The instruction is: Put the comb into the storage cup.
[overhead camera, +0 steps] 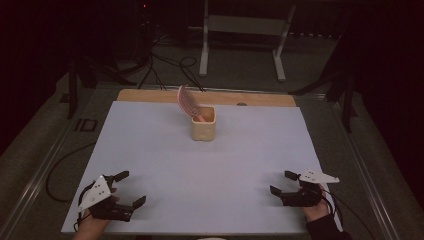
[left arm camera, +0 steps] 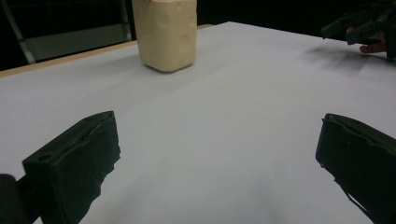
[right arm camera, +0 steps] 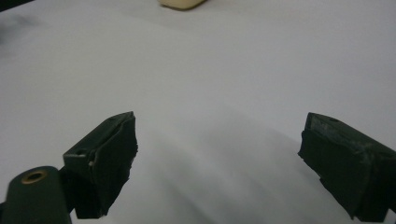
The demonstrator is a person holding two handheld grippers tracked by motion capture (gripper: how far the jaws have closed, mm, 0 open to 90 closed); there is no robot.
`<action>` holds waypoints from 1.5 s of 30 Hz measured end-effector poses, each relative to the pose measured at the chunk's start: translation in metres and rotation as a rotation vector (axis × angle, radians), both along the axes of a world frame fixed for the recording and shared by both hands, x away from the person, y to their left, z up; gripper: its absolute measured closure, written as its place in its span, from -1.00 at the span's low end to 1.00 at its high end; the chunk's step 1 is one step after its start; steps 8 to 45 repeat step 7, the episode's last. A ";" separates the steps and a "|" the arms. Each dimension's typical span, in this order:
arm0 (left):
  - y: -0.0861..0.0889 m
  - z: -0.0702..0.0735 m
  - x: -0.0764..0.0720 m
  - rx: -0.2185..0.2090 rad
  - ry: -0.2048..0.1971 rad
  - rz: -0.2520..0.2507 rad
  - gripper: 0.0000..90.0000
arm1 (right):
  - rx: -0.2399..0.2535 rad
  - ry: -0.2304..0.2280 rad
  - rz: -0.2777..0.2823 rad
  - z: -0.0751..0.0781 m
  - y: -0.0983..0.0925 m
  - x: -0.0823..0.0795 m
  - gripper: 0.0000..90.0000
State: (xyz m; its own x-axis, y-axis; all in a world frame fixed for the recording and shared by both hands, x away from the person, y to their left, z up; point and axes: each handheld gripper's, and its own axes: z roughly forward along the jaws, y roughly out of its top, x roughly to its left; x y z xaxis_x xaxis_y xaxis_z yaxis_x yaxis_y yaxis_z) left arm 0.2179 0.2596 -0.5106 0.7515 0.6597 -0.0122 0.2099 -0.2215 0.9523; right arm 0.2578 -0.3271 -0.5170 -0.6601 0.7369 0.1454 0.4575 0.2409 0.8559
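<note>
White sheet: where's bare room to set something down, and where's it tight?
The white sheet is bare between the left tongs and right tongs, and from there up to the beige cup. Both sides of the cup are also bare. It is crowded only at the cup, where the pink comb stands.
</note>
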 end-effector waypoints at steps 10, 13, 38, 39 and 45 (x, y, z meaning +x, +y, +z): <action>0.000 0.000 0.000 0.003 -0.003 -0.001 -1.00 | -0.003 -0.015 0.016 0.002 0.002 -0.002 -0.73; 0.000 0.000 0.000 0.003 -0.003 -0.001 -1.00 | -0.003 -0.015 0.016 0.002 0.002 -0.002 -0.73; 0.000 0.000 0.000 0.003 -0.003 -0.001 -1.00 | -0.003 -0.015 0.016 0.002 0.002 -0.002 -0.73; 0.000 0.000 0.000 0.003 -0.003 -0.001 -1.00 | -0.003 -0.015 0.016 0.002 0.002 -0.002 -0.73; 0.000 0.000 0.000 0.003 -0.003 -0.001 -1.00 | -0.003 -0.015 0.016 0.002 0.002 -0.002 -0.73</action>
